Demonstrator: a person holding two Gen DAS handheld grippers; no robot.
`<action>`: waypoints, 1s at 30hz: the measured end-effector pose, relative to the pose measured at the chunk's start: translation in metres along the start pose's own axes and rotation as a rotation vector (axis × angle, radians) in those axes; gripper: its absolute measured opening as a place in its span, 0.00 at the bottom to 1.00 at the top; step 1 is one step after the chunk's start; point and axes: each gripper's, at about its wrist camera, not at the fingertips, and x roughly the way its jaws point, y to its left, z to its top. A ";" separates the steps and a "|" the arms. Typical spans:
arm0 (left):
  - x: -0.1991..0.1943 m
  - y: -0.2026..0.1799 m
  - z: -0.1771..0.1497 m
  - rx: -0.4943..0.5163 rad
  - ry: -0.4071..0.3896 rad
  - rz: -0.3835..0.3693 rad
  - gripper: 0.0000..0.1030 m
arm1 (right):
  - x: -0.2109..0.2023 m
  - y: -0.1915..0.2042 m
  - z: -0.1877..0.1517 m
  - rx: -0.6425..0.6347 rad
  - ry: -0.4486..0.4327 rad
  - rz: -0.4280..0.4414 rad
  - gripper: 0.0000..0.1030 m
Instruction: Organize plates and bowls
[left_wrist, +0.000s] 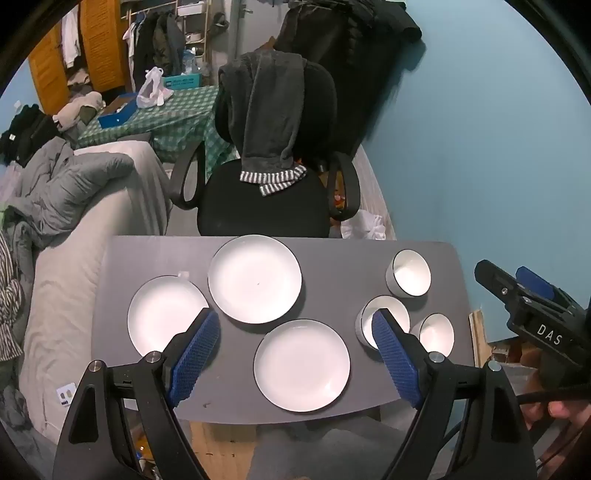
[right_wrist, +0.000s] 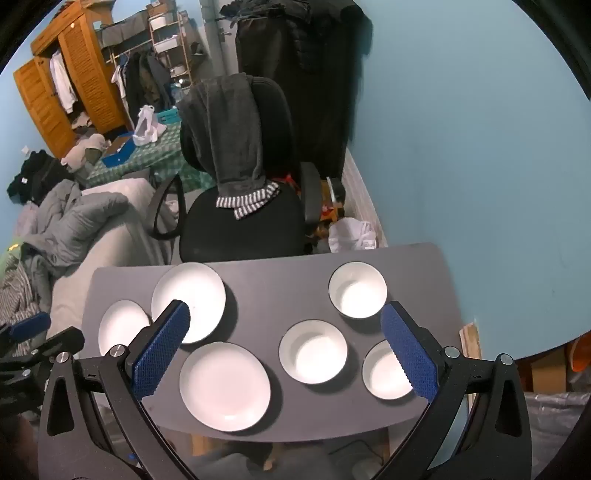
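Small grey rectangular table carries three round white dark-rimmed plates on its left half and three round white dark-rimmed bowls on its right — all separate, none stacked. Left gripper and right gripper both hover above, jaws spread wide, nothing between the blue pads.

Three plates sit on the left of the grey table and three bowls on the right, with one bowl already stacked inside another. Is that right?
Not quite. No bowl is stacked: the three bowls stand apart, each directly on the grey table, as the right wrist view shows. The three plates do sit on the left.
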 end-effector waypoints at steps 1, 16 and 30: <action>0.000 0.000 0.000 -0.002 0.004 0.002 0.84 | 0.000 0.000 0.000 0.001 -0.002 0.001 0.99; 0.004 0.003 0.002 -0.052 0.003 -0.021 0.84 | -0.002 -0.002 0.003 0.003 0.002 -0.001 0.99; 0.004 0.006 0.001 -0.055 0.009 -0.037 0.84 | 0.001 -0.003 0.000 0.000 0.008 -0.002 0.99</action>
